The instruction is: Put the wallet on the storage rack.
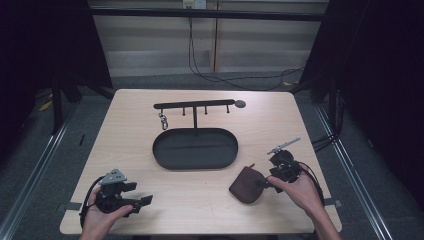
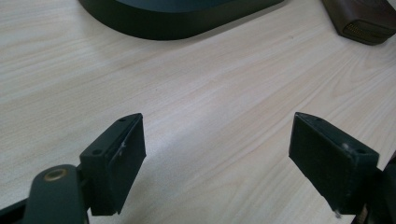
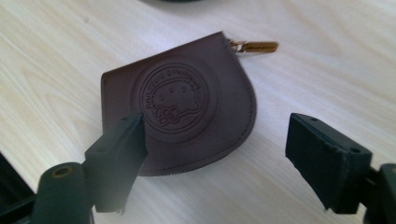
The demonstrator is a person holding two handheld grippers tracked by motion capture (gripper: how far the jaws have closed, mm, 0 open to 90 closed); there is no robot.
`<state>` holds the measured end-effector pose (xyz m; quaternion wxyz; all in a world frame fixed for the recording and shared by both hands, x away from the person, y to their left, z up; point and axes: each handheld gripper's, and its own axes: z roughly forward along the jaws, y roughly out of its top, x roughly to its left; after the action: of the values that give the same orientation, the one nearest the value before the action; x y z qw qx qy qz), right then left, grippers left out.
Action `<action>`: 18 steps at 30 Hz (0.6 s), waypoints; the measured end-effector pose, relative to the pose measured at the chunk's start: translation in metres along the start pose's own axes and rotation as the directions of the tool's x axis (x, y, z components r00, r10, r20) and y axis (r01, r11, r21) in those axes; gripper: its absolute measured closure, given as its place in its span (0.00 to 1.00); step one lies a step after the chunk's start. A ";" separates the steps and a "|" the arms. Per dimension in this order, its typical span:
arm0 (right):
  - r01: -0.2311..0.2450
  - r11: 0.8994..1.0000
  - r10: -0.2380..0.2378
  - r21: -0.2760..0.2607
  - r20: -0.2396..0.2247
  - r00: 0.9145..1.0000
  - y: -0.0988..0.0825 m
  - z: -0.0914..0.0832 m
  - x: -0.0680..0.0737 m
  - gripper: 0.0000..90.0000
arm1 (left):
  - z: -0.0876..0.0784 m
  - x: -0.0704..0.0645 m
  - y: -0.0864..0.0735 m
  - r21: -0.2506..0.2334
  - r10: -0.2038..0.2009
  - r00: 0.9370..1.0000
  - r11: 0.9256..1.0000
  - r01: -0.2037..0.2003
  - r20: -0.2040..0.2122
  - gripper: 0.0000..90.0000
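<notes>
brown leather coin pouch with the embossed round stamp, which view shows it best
The right gripper view: the brown leather coin pouch is close, stamp and gold zip pull clear. The high view shows it small; the left gripper view catches one corner.

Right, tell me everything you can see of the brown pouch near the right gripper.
The brown pouch is a small half-round coin purse of what looks like leather, stitched along its curved edge, with a round embossed emblem on its face. A gold zip pull sticks out at one corner. It lies flat on the wooden table, closed as far as shows, apart from the dark oval tray. The right gripper hangs open over it, not gripping it.
</notes>
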<state>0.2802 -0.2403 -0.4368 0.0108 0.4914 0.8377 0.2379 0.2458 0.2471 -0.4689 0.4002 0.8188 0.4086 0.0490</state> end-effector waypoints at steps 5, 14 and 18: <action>0.015 0.995 -0.013 0.101 -0.017 1.000 0.014 0.010 0.002 0.21 | -0.002 0.000 0.000 -0.018 -0.006 1.000 1.000 0.006 0.020 0.21; 0.034 0.984 -0.033 0.172 -0.006 0.999 0.034 0.020 0.004 0.20 | -0.001 -0.003 0.000 -0.015 0.019 0.999 1.000 -0.018 0.032 0.20; 0.047 0.973 -0.047 0.226 -0.004 0.999 0.038 0.027 0.003 0.18 | 0.000 0.000 0.000 -0.005 0.008 0.999 1.000 -0.008 0.044 0.22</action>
<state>0.3161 -0.2119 -0.4449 -0.0390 0.4697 0.8708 0.1402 0.2452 0.2472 -0.4686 0.4109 0.8203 0.3964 0.0338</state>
